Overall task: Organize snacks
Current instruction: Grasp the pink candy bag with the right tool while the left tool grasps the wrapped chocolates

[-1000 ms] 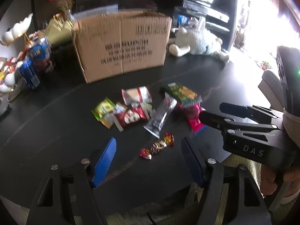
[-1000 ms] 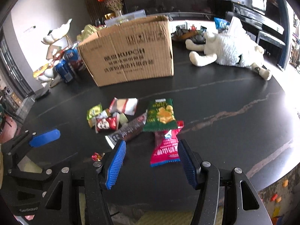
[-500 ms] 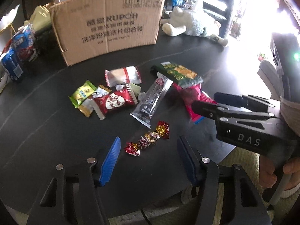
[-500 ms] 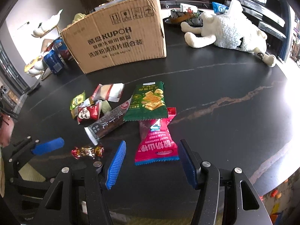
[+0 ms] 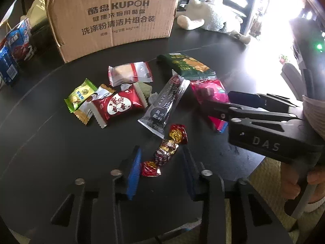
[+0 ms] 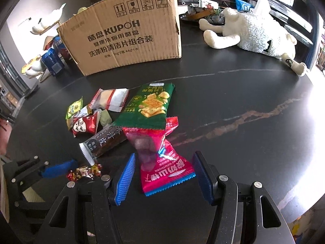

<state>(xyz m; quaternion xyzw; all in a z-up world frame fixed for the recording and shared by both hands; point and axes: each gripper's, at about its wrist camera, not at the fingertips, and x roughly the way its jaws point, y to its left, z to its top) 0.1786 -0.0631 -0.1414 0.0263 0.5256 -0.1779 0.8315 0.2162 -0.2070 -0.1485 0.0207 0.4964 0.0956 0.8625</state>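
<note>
Several snack packets lie on the black table in front of a cardboard box. My left gripper points down over a foil-wrapped twist candy. Its jaws are closing with the candy between the blue pads, and a small gap still shows on the right side. In the right wrist view my right gripper stands open, its pads on either side of a pink packet that rests flat on the table. A green cracker pack and a dark bar packet overlap the pink packet's far end.
A red heart packet, a yellow-green sachet and a white-red packet lie left of the bar. Blue cartons stand at the far left and a plush sheep lies at the back right. The table's edge runs just below both grippers.
Both grippers have sunk toward the table. The left jaws have narrowed around the twist candy. The pink packet now lies between the right pads, whose width is unchanged.
</note>
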